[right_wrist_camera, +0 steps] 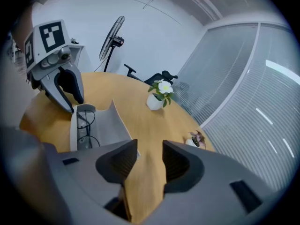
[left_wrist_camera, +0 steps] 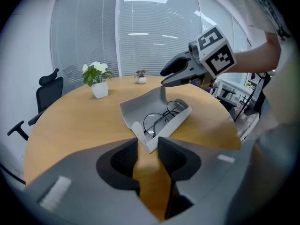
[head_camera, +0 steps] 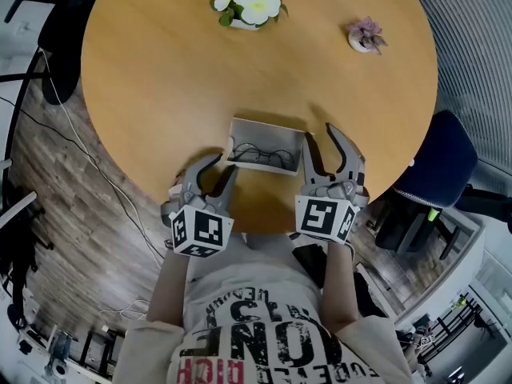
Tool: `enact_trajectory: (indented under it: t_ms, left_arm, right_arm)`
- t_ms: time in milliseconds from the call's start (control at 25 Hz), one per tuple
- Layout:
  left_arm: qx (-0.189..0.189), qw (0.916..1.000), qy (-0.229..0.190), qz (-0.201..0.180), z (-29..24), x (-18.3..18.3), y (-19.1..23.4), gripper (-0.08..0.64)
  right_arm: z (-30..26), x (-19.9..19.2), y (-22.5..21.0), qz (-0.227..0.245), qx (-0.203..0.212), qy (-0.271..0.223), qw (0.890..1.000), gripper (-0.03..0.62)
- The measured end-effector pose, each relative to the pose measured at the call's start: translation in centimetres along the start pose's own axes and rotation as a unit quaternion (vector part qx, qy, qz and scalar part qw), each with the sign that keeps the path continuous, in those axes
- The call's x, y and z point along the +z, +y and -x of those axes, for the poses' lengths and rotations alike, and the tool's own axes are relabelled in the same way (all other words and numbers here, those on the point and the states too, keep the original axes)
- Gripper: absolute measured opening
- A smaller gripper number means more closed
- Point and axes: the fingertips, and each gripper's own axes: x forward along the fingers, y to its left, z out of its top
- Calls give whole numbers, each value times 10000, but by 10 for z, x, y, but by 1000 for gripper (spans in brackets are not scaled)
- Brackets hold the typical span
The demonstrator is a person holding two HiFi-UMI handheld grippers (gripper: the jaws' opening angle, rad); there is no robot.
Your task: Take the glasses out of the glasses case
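— Where were the glasses [head_camera: 264, 157]?
— In the open glasses case [head_camera: 268, 131] on the tabletop [head_camera: 160, 70] (lid raised). The left hand-held gripper [head_camera: 225, 165] and right hand-held gripper [head_camera: 319, 133] flanked it, jaws apart, empty.

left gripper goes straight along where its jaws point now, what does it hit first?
Most likely the near end of the open glasses case. The left gripper, jaws apart and empty, points at it. The glasses lie inside, past that end. Gap looks small, depth unclear.
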Motion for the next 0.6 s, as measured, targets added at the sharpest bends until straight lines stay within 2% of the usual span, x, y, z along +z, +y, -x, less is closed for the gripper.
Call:
enact_trajectory:
  t_ms: [600]
  left_arm:
    - [-49,9998,-50,174,-1,-1,2,147]
  right_arm:
    - [8,8,2,-319,46,-155,9994,158]
